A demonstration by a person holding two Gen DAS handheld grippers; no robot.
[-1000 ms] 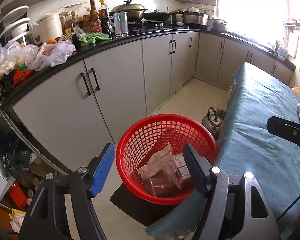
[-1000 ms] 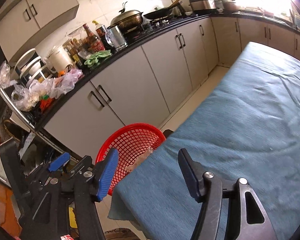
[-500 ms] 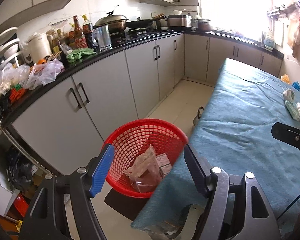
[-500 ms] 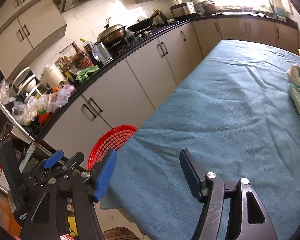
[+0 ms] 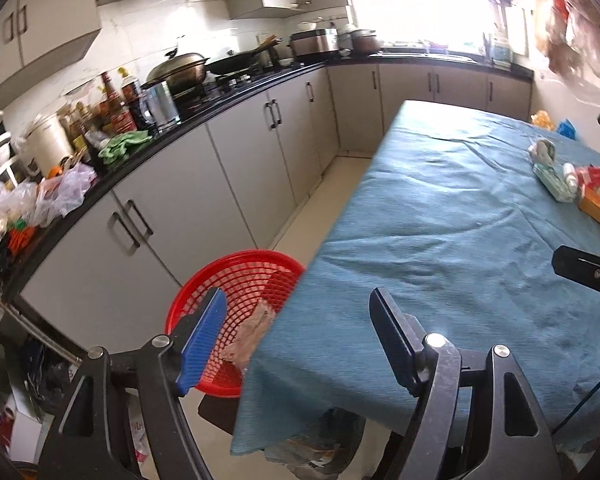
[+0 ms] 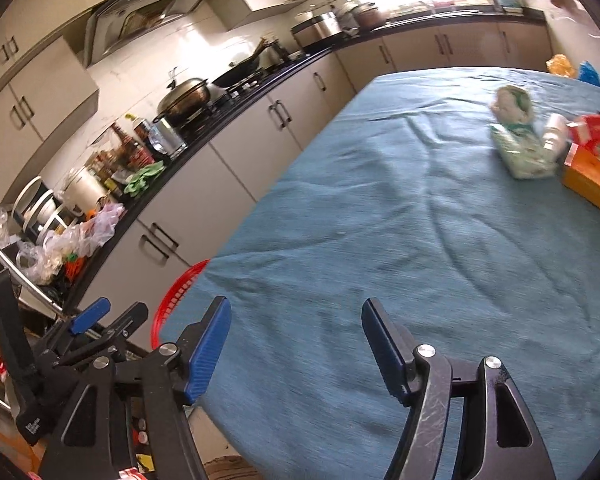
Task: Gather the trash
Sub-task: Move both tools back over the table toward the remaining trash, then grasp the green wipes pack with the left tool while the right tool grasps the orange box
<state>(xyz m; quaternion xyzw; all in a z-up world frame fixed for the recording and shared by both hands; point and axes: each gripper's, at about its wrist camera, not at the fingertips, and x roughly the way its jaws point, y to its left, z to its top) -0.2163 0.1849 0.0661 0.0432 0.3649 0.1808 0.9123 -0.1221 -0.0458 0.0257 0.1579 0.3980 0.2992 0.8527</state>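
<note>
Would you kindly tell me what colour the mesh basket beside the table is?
Red basket, clearest in the left wrist view.

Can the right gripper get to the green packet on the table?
Probably yes. The right gripper is opening with nothing between its fingers, and only bare blue tablecloth lies between it and the green packet, though it sits across the table.
</note>
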